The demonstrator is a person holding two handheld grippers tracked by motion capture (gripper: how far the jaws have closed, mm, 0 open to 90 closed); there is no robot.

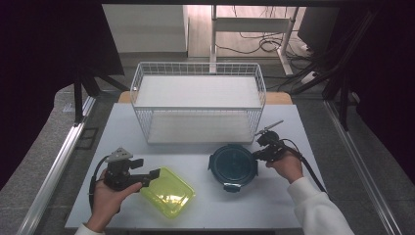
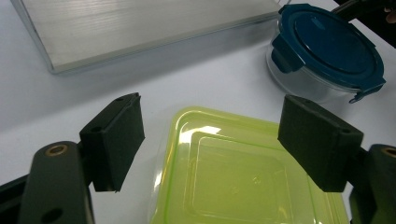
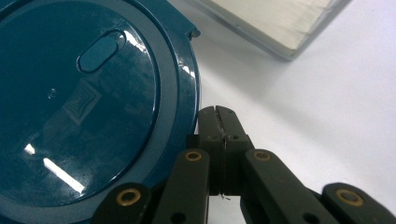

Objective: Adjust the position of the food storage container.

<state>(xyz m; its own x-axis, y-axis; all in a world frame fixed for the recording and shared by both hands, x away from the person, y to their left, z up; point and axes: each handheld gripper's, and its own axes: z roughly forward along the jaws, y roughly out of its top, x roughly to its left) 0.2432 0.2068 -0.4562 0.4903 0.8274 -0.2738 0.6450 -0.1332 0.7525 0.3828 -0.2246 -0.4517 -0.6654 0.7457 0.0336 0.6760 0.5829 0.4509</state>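
On white table (image 1: 205, 161), wire basket (image 1: 198, 100), cabled floor (image 1: 254, 34)

White sleeve (image 1: 318, 210), black hand-held gripper (image 1: 152, 176), brass screws

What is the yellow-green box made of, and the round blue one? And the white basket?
The flat yellow-green rectangular container looks like see-through glossy plastic: the table shows through it and light glints off it. The round container's dark blue lid looks like hard shiny plastic, over a clear bowl, glass or plastic. The white basket looks like thin coated metal wire.
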